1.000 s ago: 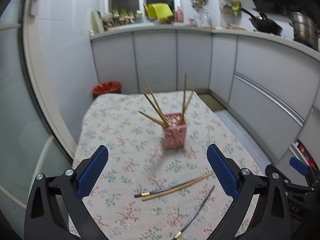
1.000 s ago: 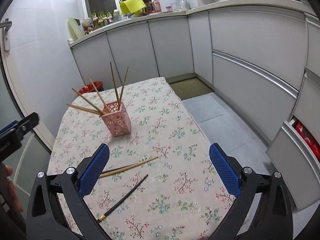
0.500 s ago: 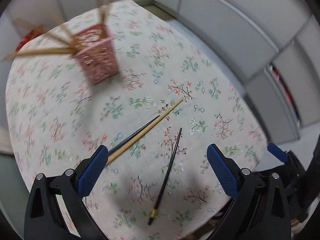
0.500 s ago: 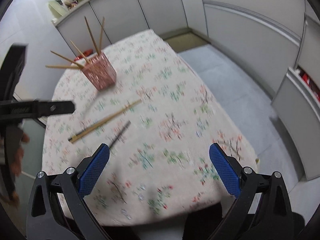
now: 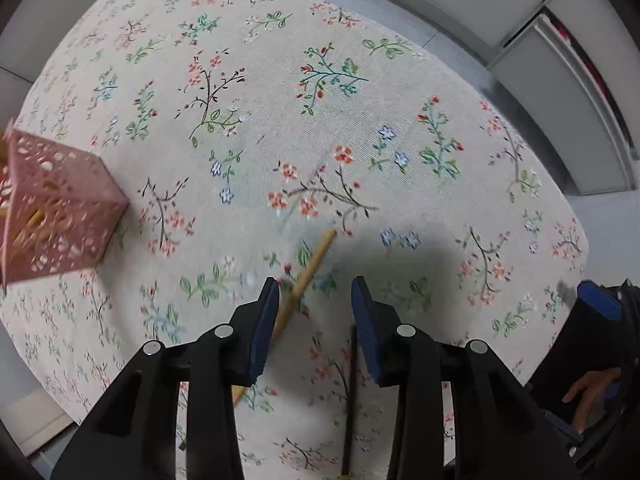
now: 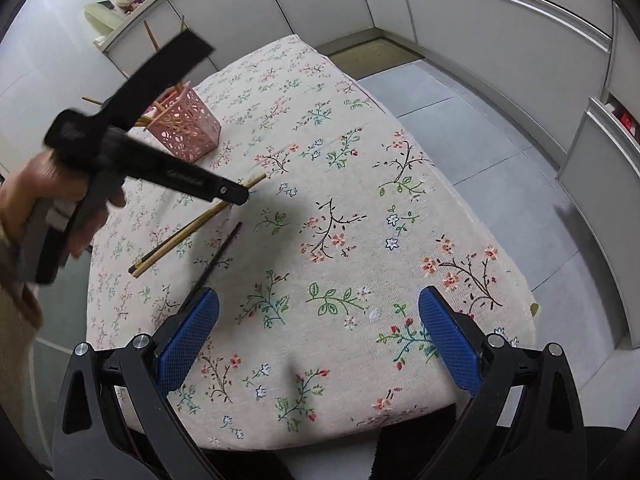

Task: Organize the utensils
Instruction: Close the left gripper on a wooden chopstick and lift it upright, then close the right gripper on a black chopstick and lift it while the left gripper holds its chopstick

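Currently the left gripper (image 5: 314, 294) is hovering low over the floral tablecloth (image 5: 280, 128), its jaws standing at a narrow gap and gripping nothing. A wooden chopstick (image 5: 310, 268) is lying on the cloth and running diagonally through that gap; its tip is pointing up-right and its lower part is passing under the left blue pad (image 5: 262, 328). Can't tell whether the pad is touching it. A dark chopstick (image 5: 352, 400) is lying just right of it, partly hidden behind the right finger.

The pink perforated holder (image 5: 56, 208) is sitting at the left edge of the left wrist view, well apart from the gripper, with wooden sticks showing inside through the holes.

In the right wrist view, the right gripper (image 6: 318, 336) is sitting back near the table's near edge, jaws spread wide, nothing between them. The person's left hand (image 6: 48, 196) is gripping the left tool's handle, nose angled down at the loose wooden chopsticks (image 6: 192, 226). The dark chopstick (image 6: 218, 256) is lying beside them, its near end running behind the right gripper's left pad (image 6: 188, 334). The holder (image 6: 184, 128) is standing upright farther back, chopsticks leaning out at various angles.
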A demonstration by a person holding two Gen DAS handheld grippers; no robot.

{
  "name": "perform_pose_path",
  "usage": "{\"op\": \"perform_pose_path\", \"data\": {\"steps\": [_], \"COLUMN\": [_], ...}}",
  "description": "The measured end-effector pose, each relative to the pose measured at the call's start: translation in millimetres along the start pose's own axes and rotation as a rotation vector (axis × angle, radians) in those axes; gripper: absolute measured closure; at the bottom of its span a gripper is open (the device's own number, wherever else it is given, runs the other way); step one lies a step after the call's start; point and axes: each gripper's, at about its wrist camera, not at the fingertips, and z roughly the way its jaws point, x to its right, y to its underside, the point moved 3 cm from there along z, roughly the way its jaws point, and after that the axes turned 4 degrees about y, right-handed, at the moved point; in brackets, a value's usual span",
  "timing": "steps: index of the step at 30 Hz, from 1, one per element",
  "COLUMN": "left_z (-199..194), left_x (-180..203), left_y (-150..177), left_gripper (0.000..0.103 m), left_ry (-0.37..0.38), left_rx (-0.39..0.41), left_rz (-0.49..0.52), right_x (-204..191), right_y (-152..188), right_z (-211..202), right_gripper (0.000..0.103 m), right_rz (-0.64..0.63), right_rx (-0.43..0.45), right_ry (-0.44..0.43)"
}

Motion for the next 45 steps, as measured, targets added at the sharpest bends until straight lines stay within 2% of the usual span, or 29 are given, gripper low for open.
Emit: {"op": "perform_pose_path", "data": {"steps": [3,5,9,13,16,20,23,24,25,26,28,30,33,38,40,42,44,45], "left_z": [8,9,8,-4,-34,-88,-125,-132,-141,-153,-166,-178,-189,-199,-202,-204,-204,-204], "left_x": [-4,-6,-15,-35,-46,-62,-67,-61,-63,-64,-66,-70,-72,-77,-77,-77,-74,-73], "left_y": [-5,-6,-2,15,35,82,116,123,129,142,158,174,188,200,204,207,209,210], "left_gripper": [0.075,0.076,0.091,0.097,0.098,0.098,0.098,0.098,0.098,0.098,0.098,0.097,0.098,0.097,0.097,0.097,0.097,0.097], "left_ry": [0.031,0.04,0.048,0.069,0.087,0.058,0.017,0.006,-0.004,-0.014,-0.021,-0.031,-0.034,-0.005,0.005,0.016,0.026,0.028], "left_rx": [-0.02,-0.016,0.005,0.089,0.189,0.33,0.428,0.454,0.48,0.514,0.557,0.588,0.628,0.697,0.722,0.738,0.746,0.746], "left_rz": [0.003,0.002,-0.022,-0.083,-0.119,-0.151,-0.181,-0.191,-0.201,-0.211,-0.226,-0.235,-0.251,-0.29,-0.302,-0.311,-0.311,-0.31], "right_x": [0,1,4,4,1,-17,-35,-40,-45,-52,-63,-75,-94,-114,-125,-134,-140,-145], "right_y": [-1,-1,-2,-3,-3,-12,-24,-26,-29,-31,-39,-41,-40,-39,-37,-34,-32,-31], "right_z": [5,9,13,17,25,39,56,64,72,82,87,97,105,112,113,114,114,114], "right_gripper": [0.007,0.007,0.007,0.007,0.007,0.009,0.019,0.025,0.036,0.035,0.046,0.045,0.045,0.043,0.056,0.06,0.068,0.077], "right_rz": [-0.006,0.0,0.033,0.033,0.042,0.055,0.105,0.124,0.14,0.163,0.192,0.209,0.209,0.212,0.192,0.166,0.152,0.134], "right_rx": [-0.015,-0.037,-0.056,-0.06,-0.097,-0.172,-0.245,-0.281,-0.325,-0.369,-0.363,-0.419,-0.454,-0.433,-0.409,-0.375,-0.345,-0.332], "right_ry": [-0.002,-0.01,-0.013,0.03,0.036,0.019,0.034,0.044,0.053,0.066,0.106,0.136,0.187,0.303,0.364,0.429,0.45,0.445]}}
